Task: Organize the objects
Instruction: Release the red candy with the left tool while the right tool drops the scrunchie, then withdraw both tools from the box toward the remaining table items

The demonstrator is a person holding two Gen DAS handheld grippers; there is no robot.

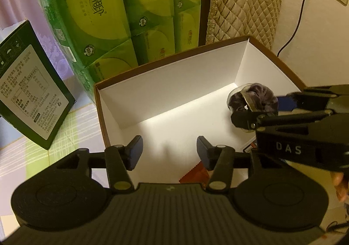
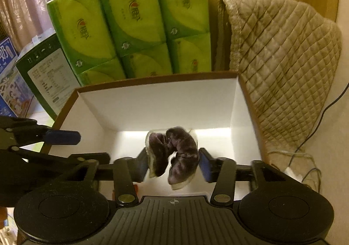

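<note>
Two grippers are over one open box [image 1: 174,63], and only one of them carries anything. Starting at your far left, the dark green carton [image 1: 32,100] leans on the checked tablecloth [image 1: 72,122], and behind it the stack of green tissue packs [image 1: 122,11] stands just beyond the box's back wall; both look like surroundings, not part of the sorting.

Next comes your left gripper [image 1: 169,152], held over the near edge of the box with its blue pads spread and nothing between them. It seems parked there to keep clear of the drop zone while staying ready for the next item. Under it, on the white floor of the box, a red-orange packet [image 1: 196,174] lies partly hidden by the linkage, so I judge at least one thing is already stowed.

Further right, your right gripper [image 2: 173,163] reaches into the box with the dark purple scrunchie [image 2: 174,153], which appears wrapped in clear plastic, hanging between its pads. The pads sit against either side of it, pinching it, and it dangles above the floor near the right wall. Holding it low and inside the walls means a release should land it in the box rather than on the rim.

At the far right the quilted beige cover [image 2: 283,59] and a cable [image 1: 298,20] stay outside the box
</note>
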